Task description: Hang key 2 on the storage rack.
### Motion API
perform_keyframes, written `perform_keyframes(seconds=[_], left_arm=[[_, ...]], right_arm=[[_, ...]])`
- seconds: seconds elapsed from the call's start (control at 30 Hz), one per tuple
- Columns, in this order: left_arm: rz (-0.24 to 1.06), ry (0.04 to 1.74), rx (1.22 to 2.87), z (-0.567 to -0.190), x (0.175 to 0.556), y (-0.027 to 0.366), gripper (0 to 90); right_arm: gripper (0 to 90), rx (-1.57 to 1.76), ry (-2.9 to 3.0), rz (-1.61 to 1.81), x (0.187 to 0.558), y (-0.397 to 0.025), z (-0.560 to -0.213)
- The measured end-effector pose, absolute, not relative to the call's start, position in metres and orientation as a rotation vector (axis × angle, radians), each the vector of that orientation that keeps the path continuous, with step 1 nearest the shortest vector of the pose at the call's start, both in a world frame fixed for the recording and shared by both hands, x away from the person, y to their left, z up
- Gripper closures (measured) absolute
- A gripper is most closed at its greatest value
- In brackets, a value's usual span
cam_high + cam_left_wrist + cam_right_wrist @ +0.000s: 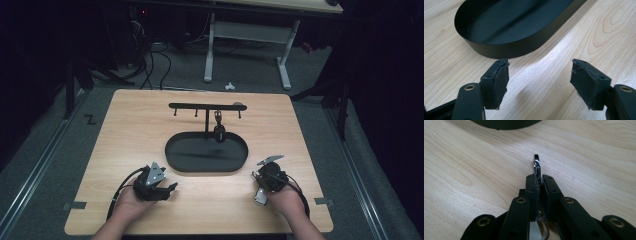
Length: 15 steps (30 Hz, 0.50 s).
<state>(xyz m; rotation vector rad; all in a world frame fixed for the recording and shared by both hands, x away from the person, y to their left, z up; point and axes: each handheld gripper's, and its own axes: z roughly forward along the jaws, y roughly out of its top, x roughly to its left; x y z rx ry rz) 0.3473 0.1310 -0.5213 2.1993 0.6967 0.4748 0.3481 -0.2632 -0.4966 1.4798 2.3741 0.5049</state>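
Observation:
A black oval tray (175,159) lies mid-table, with a black T-shaped hook rack (206,106) rising from its far side. A small dark item (218,132) hangs from one hook. My left gripper (170,189) rests near the front left of the tray; in the left gripper view it (539,68) is open and holds nothing, facing the tray wall (509,48). My right gripper (257,176) sits front right of the tray. In the right gripper view it (539,178) is shut on a thin shiny metal clasp (536,165) that sticks out past its tips just above the wood.
The wooden table (125,130) has bare room left, right and in front of the tray. Beyond its far edge stand a white desk frame (247,35) and cables on the grey floor. A silvery piece (260,196) shows by the right hand.

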Motion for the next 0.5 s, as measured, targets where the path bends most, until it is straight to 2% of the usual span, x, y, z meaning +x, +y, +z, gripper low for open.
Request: perform_keyframes(seconds=[0.5], left_arm=[[0.47, 0.693, 2.205, -0.5214, 0.3476, 0.1308, 31.2]], right_arm=[[84.0, 1.504, 2.466, 0.493, 0.3585, -0.2665, -0.4936]])
